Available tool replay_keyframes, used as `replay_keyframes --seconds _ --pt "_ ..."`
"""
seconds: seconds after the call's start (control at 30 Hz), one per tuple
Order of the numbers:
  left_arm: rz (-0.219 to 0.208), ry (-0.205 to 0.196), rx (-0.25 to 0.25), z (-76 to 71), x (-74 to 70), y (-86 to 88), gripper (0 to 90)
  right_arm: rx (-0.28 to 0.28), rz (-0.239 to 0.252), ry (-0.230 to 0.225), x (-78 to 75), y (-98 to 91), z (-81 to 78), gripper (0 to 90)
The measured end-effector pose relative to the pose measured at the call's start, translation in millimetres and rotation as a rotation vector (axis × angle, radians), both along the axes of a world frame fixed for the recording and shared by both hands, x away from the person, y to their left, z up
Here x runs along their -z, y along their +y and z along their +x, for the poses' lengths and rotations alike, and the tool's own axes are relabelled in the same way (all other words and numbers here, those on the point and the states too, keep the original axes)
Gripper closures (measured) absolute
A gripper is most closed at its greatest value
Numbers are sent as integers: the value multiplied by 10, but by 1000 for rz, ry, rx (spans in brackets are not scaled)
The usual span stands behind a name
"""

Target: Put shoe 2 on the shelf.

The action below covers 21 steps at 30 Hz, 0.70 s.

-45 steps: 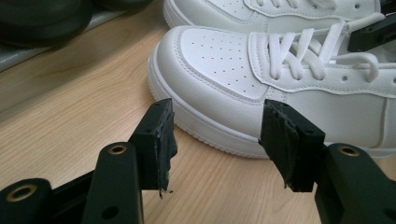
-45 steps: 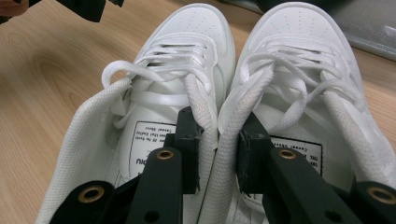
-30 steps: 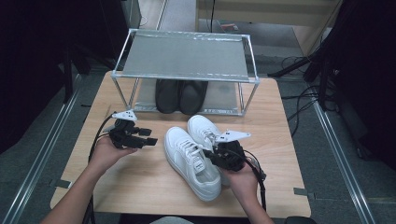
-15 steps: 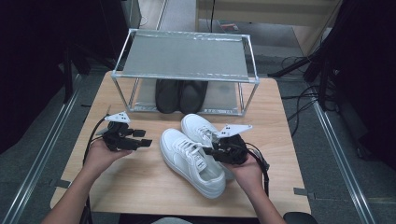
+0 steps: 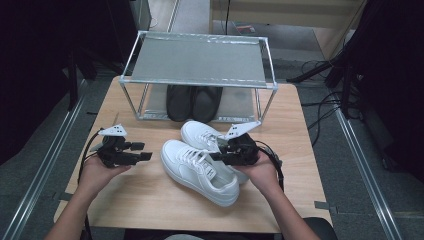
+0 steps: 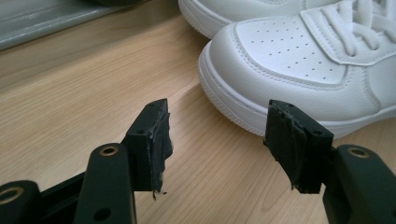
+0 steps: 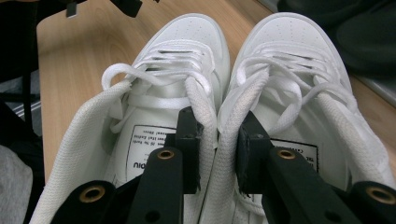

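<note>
Two white sneakers sit side by side on the wooden table (image 5: 150,200), in front of the metal shoe rack (image 5: 197,60), toes angled toward the rack's left front leg. The left sneaker (image 5: 197,170) lies nearer the person, the right sneaker (image 5: 200,134) closer to the rack, their inner sides touching.

The right gripper (image 5: 220,154) comes in from the right of the sneakers, with the right hand (image 5: 260,172) wrapped under its body and the forearm running back to the table's near edge. In the right gripper view its jaws pinch the two inner collar edges together, one jaw inside each sneaker's opening, pads (image 7: 191,140) pressed against the padded collars. It is clamped on both sneakers at once.

The left gripper (image 5: 145,156) sits left of the sneakers, well clear of the rack, held level just above the table, jaws pointing right toward the left sneaker's toe. The left hand (image 5: 97,172) cups it from below, wrist straight. In the left gripper view the jaws stand wide apart with bare wood between them; the sneaker toe (image 6: 289,60) is just beyond the far jaw, not touched.

A pair of black shoes (image 5: 192,100) sits on the rack's lower shelf, behind the white pair.
</note>
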<state>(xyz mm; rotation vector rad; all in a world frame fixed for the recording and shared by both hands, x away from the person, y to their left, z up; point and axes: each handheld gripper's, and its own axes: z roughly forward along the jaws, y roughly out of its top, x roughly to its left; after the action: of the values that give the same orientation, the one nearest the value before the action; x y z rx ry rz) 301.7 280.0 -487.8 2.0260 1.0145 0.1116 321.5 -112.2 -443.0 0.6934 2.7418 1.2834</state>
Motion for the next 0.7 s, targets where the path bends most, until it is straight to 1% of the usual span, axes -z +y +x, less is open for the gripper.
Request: replay_keyframes --seconds 0.03,0.1,0.2,0.23,0.27,0.3,0.4,0.43,0.47,0.5,0.53,0.57,0.63,0.7 --pt "0 0 0 0 0 0 405 0 0 0 0 0 0 757" --pt "-3 -2 -16 -21 8 50 405 -44 5 -4 -44 33 55 758" --pt "-4 0 -29 -40 17 94 405 -81 10 -4 -95 49 105 758" --pt "-4 0 -29 -40 17 94 404 -81 10 -4 -95 49 105 758" --pt "-4 1 -32 -44 19 103 405 -112 19 1 -125 57 162 758" --pt "-1 1 -36 -47 20 120 405 -127 24 3 -135 63 190 757" --pt "-5 -2 -49 -49 21 141 404 -153 37 11 -163 75 269 758" --pt "-5 -2 -49 -49 21 141 404 -153 37 11 -163 75 269 758" --pt "-7 2 -52 -47 24 157 404 -178 44 13 -188 86 339 757" --pt "-7 2 -52 -47 24 157 404 -178 44 13 -188 86 339 757" --pt "-4 -2 -60 -42 28 168 404 -197 38 11 -223 100 394 757" --pt "-4 -2 -60 -42 28 168 404 -197 38 11 -223 100 394 757" --pt "-6 2 -56 -37 35 173 403 -218 24 3 -280 129 460 758" --pt "-1 4 -53 -36 37 171 404 -235 25 3 -305 142 507 759"
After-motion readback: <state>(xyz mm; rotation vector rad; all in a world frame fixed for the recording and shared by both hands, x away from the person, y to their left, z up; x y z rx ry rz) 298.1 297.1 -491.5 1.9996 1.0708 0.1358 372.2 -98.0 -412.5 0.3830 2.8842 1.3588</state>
